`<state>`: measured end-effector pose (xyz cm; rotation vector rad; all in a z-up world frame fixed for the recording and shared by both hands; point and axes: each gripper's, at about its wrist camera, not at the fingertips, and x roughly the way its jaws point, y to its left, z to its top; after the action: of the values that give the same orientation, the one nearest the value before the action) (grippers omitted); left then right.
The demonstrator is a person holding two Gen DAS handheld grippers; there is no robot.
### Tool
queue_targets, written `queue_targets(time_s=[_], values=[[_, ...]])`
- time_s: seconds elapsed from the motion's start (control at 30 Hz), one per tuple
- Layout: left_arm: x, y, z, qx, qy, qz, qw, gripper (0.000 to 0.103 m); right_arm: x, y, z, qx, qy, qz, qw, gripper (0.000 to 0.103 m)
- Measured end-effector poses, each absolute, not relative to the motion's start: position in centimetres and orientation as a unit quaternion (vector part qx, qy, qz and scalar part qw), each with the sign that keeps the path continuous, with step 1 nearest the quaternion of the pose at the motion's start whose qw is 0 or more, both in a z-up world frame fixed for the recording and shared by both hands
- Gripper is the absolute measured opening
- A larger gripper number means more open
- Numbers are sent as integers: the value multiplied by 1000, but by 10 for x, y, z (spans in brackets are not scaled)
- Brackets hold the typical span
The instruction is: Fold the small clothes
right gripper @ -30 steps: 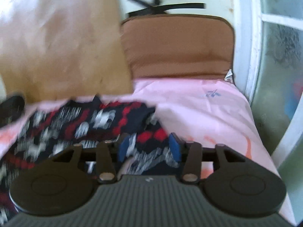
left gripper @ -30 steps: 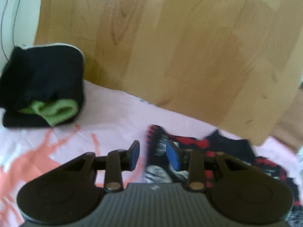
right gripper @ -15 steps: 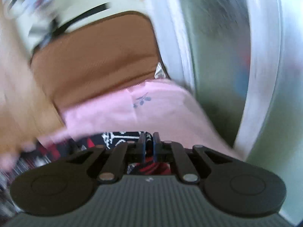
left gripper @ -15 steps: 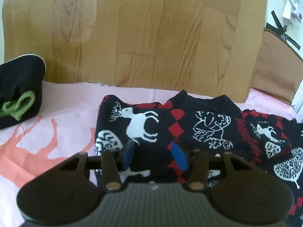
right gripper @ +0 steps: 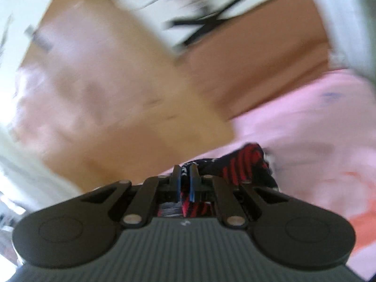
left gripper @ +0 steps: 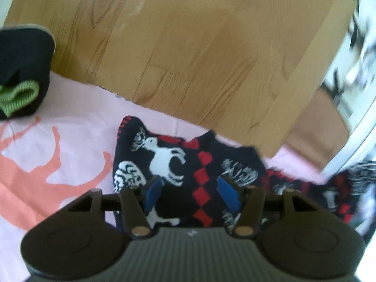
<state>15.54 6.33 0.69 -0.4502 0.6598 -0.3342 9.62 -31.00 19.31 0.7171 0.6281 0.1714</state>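
Observation:
A small black sweater (left gripper: 188,171) with red diamonds and white deer lies spread on a pink sheet (left gripper: 70,117). My left gripper (left gripper: 191,193) is open and empty, hovering just above the sweater's body. My right gripper (right gripper: 185,183) is shut on a bunched part of the sweater (right gripper: 244,164), which it holds lifted off the sheet. The right wrist view is blurred by motion.
A folded black garment with a green cuff (left gripper: 21,80) lies at the far left on the sheet. A wooden board (left gripper: 188,47) stands behind the bed. A brown cushion (right gripper: 258,65) stands at the back right. A white door frame (left gripper: 347,145) is at the right.
My right gripper has closed on the sweater's right part and swung it up and leftward. My left gripper has tilted and stays open over the sweater.

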Motion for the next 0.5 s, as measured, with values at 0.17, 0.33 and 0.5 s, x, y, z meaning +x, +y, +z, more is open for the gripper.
queue_targets(time_s=[0.17, 0.33, 0.5], values=[[155, 98, 17, -278, 292, -211, 890, 59, 163, -206, 193, 352, 330, 163, 861, 17], [165, 126, 12, -344, 293, -208, 867, 64, 187, -175, 203, 298, 318, 172, 883, 26], [172, 129, 7, -359, 311, -203, 856, 64, 157, -191, 177, 253, 341, 156, 892, 29]])
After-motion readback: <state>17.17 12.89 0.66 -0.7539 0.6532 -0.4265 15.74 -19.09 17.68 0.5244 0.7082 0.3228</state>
